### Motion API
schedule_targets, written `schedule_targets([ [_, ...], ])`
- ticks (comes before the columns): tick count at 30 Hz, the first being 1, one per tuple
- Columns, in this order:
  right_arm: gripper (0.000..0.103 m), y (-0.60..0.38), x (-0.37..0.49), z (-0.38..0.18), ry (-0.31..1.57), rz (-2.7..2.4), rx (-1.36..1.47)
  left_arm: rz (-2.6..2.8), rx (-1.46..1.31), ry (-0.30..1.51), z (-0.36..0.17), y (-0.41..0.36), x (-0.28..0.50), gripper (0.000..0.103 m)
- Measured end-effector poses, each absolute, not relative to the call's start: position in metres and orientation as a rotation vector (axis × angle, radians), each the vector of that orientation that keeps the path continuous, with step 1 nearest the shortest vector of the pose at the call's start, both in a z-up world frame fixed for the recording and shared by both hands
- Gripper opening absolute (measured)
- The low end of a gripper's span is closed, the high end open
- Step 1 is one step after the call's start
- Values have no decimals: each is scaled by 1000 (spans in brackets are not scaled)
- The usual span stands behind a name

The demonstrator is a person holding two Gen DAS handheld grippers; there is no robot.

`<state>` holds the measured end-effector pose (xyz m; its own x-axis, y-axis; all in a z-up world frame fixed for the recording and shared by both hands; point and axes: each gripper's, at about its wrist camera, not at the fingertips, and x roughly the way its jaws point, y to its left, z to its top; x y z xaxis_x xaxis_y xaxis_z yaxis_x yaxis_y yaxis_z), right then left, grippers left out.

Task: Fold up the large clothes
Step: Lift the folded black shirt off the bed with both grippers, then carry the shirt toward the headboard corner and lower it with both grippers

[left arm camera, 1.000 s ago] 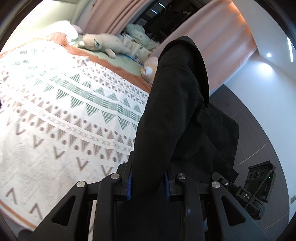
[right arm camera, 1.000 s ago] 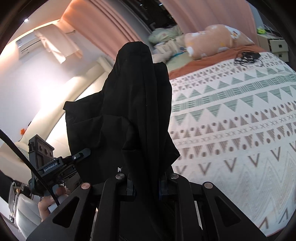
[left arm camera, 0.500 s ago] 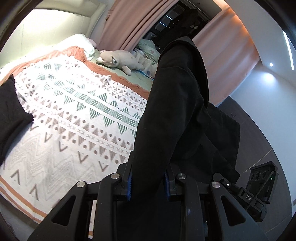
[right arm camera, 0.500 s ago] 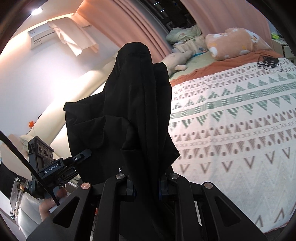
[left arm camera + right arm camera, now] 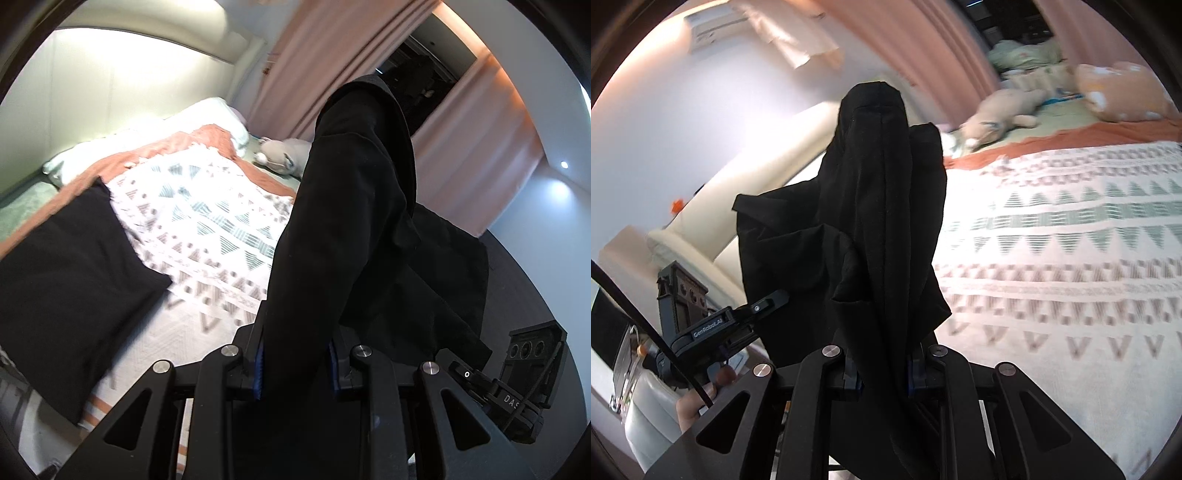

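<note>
A large black garment (image 5: pixel 351 221) hangs bunched between both grippers, held in the air beside the bed. My left gripper (image 5: pixel 295 363) is shut on one part of it, the cloth rising between the blue pads. My right gripper (image 5: pixel 882 369) is shut on another part of the same garment (image 5: pixel 879 206). The other gripper's body shows at the lower right of the left wrist view (image 5: pixel 524 373) and at the lower left of the right wrist view (image 5: pixel 701 321). The fingertips are hidden by cloth.
A bed with a patterned white blanket (image 5: pixel 207 221) lies to the left; it also fills the right of the right wrist view (image 5: pixel 1071 258). A second black cloth (image 5: pixel 66 280) lies flat on it. Plush toys (image 5: pixel 1001 107) and pillows sit at its head. Pink curtains (image 5: pixel 472 155) hang behind.
Both grippers have swung left together with the garment. The left wrist view now takes in the bed's left side and the flat black cloth lying there.
</note>
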<state>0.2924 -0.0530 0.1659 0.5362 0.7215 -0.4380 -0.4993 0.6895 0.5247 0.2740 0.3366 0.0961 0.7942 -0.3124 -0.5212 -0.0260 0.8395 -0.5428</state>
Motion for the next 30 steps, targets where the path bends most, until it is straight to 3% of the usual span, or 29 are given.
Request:
schedule_targets([
  [17, 12, 156, 342, 145, 799, 1044, 194, 143, -505, 684, 96, 493, 246, 26],
  [30, 12, 220, 387, 99, 926, 1185, 215, 254, -448, 768, 87, 562, 275, 26],
])
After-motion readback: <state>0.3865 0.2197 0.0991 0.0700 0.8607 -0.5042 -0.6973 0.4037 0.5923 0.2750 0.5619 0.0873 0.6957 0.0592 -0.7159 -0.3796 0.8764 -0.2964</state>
